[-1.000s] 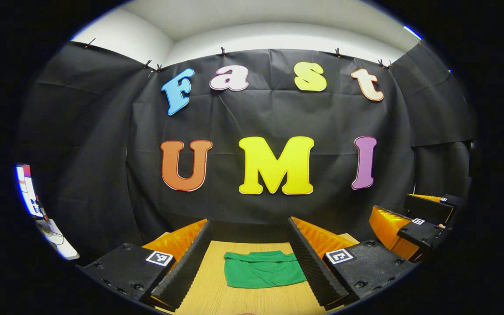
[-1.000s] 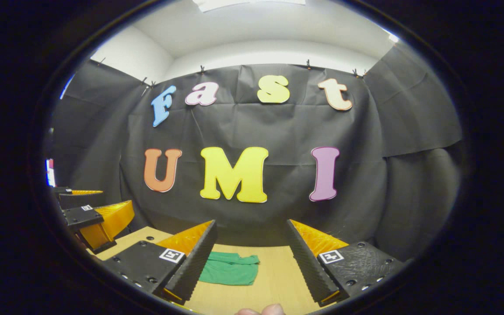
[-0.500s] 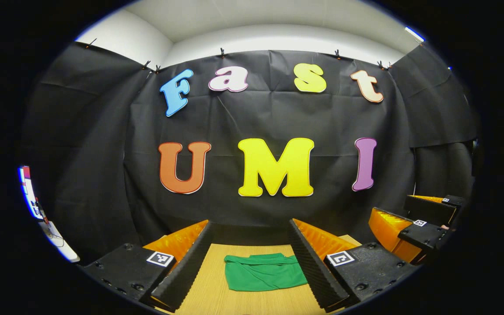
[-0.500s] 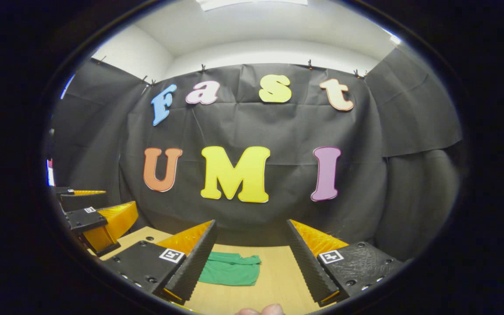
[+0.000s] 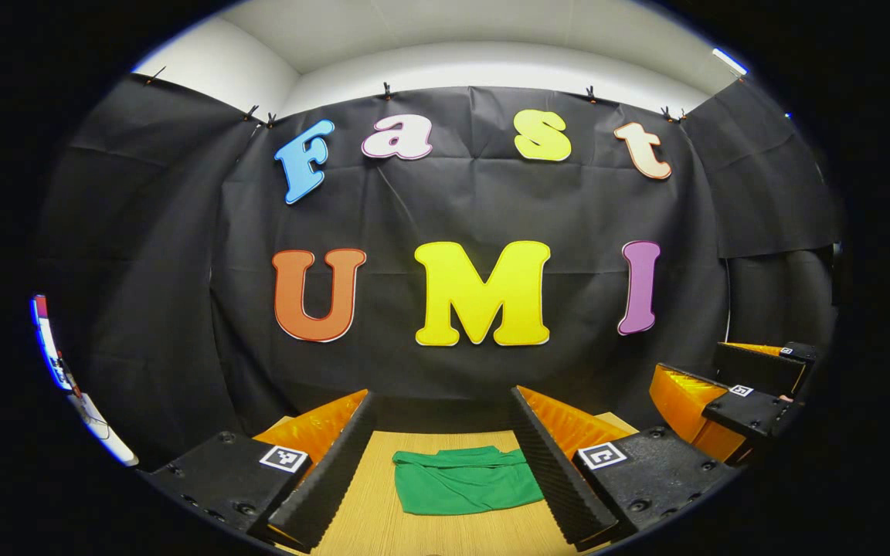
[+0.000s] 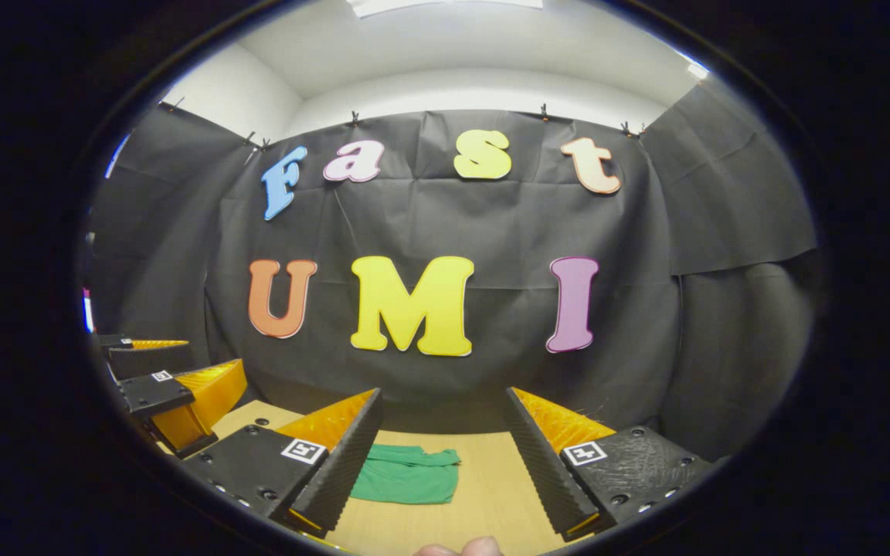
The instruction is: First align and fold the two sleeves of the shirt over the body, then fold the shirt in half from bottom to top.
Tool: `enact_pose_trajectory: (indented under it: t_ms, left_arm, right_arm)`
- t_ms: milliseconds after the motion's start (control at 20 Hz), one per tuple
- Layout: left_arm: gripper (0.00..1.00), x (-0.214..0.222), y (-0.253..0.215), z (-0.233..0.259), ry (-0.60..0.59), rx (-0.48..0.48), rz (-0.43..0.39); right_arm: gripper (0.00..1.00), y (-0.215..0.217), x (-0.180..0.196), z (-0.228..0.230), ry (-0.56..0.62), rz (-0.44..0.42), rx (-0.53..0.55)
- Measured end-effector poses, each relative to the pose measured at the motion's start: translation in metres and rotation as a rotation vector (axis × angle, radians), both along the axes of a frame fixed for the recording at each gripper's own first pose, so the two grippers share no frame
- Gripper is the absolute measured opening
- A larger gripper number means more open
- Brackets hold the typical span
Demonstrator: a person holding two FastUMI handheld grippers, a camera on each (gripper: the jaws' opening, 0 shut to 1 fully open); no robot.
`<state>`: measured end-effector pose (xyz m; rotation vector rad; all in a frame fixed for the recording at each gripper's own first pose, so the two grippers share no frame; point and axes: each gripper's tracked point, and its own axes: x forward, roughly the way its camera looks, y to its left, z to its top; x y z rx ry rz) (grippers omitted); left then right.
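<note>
Shirt count in the left gripper view is one: a green cloth shirt (image 5: 467,488) lies folded into a compact block on the light wooden table (image 5: 383,525), seen between the spread fingers of the left gripper (image 5: 443,413), which hangs released above it and apart from it, while the right gripper (image 5: 711,367), also agape, shows at the right edge. In the right gripper view the one shirt (image 6: 406,483) lies partly behind the right gripper's (image 6: 443,409) near finger, the left gripper (image 6: 159,359) sits far left, and a fingertip (image 6: 460,548) pokes in below; four small square marker tags, two per view on each nearer gripper, carry patterns but no readable writing.
</note>
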<state>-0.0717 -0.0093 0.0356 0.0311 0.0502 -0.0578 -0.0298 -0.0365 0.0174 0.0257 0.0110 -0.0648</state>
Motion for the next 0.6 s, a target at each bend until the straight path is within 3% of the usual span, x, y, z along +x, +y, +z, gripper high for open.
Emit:
enact_pose_trajectory:
  t_ms: [600]
  left_arm:
    - [1.00,0.004,0.015,-0.003,0.010,-0.003,0.042]
  right_arm:
    - [0.96,0.012,0.004,0.003,-0.003,0.012,-0.002]
